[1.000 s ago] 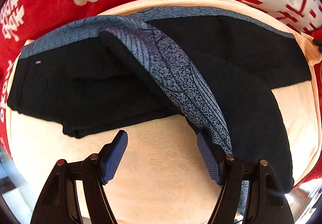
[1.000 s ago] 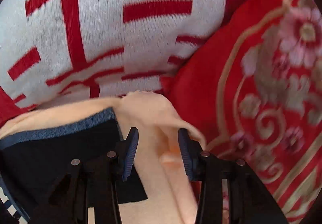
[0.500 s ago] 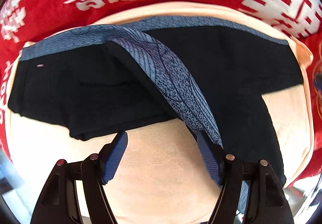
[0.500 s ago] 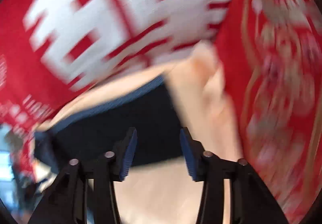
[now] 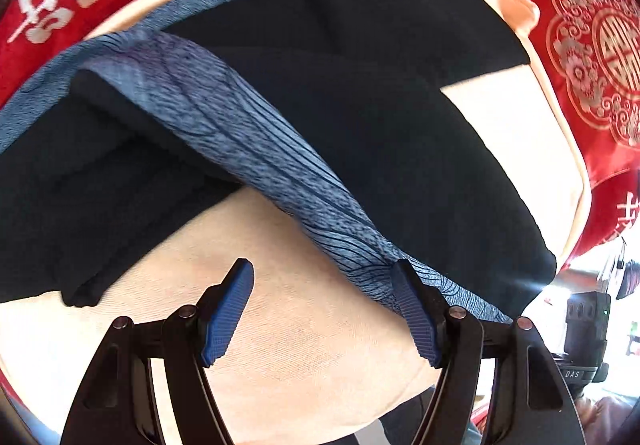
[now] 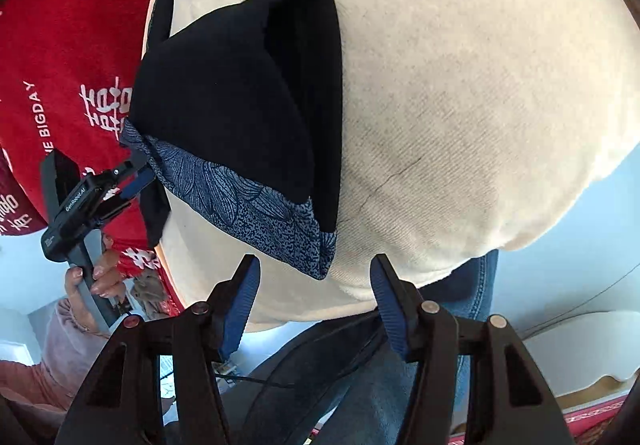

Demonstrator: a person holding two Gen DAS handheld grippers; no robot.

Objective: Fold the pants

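Black pants [image 5: 360,117] with blue patterned band lie on cream cushion [image 5: 280,345]. Left claw [image 5: 322,309] wide, empty, band apparently brushing finger at 3 o'clock. Right claw [image 6: 314,301] wide after opening, empty, pants hem at 12 o'clock.

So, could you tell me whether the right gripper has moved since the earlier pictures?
Yes. The right gripper swung from the cream cushion's corner by the red blanket to the black pants' blue-patterned hem; its jaws have just been opening, nothing between them.

Left wrist view: pants [image 5: 360,133] run off the left edge, and the patterned cuff passes behind the left gripper [image 5: 320,309] finger, its end hidden. Right wrist view: the person's hand [image 6: 94,277] is partly covered by the handle; lettering on the red cloth [image 6: 48,117] is cut off.
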